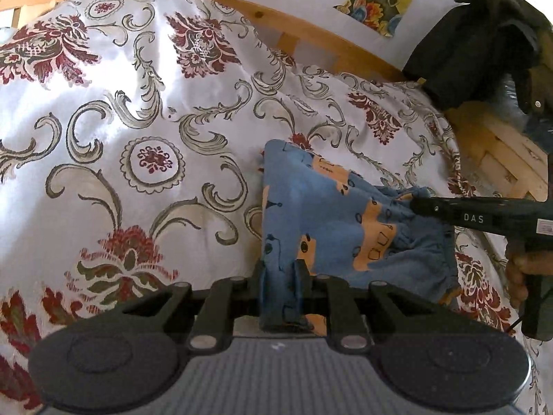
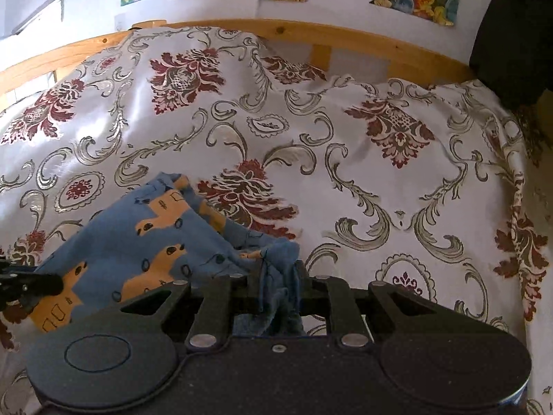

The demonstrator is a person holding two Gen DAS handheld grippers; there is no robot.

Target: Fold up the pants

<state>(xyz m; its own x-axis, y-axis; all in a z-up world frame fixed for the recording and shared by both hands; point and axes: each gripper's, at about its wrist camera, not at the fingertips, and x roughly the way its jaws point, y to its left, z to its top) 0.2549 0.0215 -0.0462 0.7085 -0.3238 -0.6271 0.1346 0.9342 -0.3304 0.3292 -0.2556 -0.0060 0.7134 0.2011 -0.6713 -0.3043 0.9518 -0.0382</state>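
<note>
Blue cotton pants (image 1: 321,214) printed with orange cars lay on the bed's floral bedspread (image 1: 138,110), partly lifted between the two claws. The left claw (image 1: 281,276) was clamped on a bunched fold of the pants, which stretched forward and to the right from its fingers. The right claw (image 2: 281,276) was closed on the gathered waistband edge, the rest of the pants (image 2: 138,242) spreading away to its left. A wooden bed frame (image 2: 345,34) ran behind.
</note>
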